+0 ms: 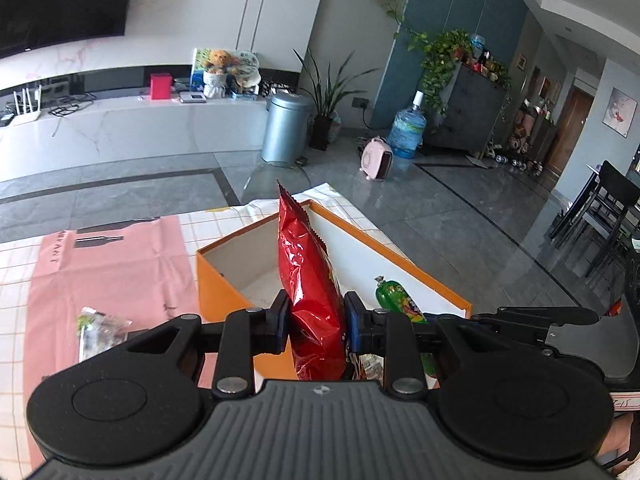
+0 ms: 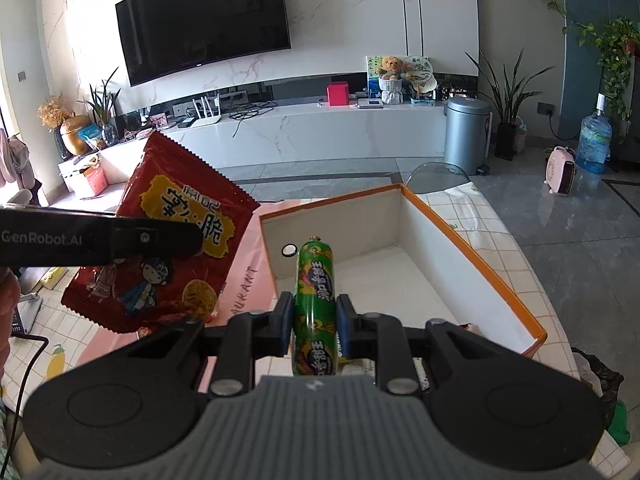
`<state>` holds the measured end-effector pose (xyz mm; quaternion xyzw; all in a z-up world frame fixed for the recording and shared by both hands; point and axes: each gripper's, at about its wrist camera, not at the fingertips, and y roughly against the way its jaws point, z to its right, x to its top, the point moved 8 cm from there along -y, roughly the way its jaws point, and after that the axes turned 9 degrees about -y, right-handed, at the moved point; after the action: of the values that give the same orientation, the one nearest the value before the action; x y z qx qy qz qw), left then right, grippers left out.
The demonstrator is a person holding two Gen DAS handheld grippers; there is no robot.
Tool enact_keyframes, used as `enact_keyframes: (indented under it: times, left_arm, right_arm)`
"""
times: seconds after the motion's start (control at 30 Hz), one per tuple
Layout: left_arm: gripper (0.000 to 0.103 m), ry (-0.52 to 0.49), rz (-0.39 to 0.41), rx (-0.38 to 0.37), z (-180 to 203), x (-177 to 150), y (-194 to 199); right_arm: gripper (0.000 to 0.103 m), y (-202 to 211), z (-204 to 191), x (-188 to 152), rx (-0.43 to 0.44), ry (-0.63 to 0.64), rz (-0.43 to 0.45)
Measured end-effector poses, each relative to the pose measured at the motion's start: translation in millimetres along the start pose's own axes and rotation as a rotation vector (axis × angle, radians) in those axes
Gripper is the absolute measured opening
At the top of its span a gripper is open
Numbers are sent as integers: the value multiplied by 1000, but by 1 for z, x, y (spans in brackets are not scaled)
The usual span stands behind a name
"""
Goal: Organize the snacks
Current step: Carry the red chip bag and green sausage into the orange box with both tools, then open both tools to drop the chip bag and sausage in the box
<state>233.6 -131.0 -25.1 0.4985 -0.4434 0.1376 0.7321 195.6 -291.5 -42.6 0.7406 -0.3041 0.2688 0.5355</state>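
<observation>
Covering the table, checked cloth (image 2: 496, 236), pink bag (image 1: 108, 268), left tongs (image 1: 314, 322) pinching red packet (image 1: 308, 272), right tongs (image 2: 313, 326) pinching green sausage (image 2: 314, 280)

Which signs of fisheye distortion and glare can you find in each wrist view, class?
Left wrist view: the white marble TV ledge bows into a curve, and the crinkled red foil snack bag clamped in the left gripper shows bright highlights. Right wrist view: the black wall television looks bent, and the green plastic-wrapped sausage in the right gripper glints.

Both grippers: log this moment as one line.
left gripper shut on red snack bag | right gripper shut on green sausage | orange box open
</observation>
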Motion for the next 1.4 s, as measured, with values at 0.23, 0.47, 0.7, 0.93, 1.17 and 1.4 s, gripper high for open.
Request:
enact_keyframes:
  times: [0.23, 0.47, 0.7, 0.93, 1.17, 1.4]
  left_arm:
    - [31, -5, -121, -40, -6, 9, -66]
    - [31, -30, -268, -31, -16, 1, -129]
    - [31, -70, -411, 4, -24, -14, -167]
    - [31, -123, -496, 23, -30, -22, -185]
    - [31, -166, -536, 20, -29, -26, -194]
    - [37, -198, -528, 41, -32, -23, -191]
  right_arm:
    - [19, -54, 36, 15, 9, -65, -134]
    - [19, -114, 61, 18, 4, -120, -268]
    - [19, -170, 71, 13, -2, -143, -388]
    - [19, -204, 68, 3, -11, -104, -473]
    - [19, -218, 69, -1, -11, -100, -511]
    - [19, -224, 74, -2, -23, -124, -531]
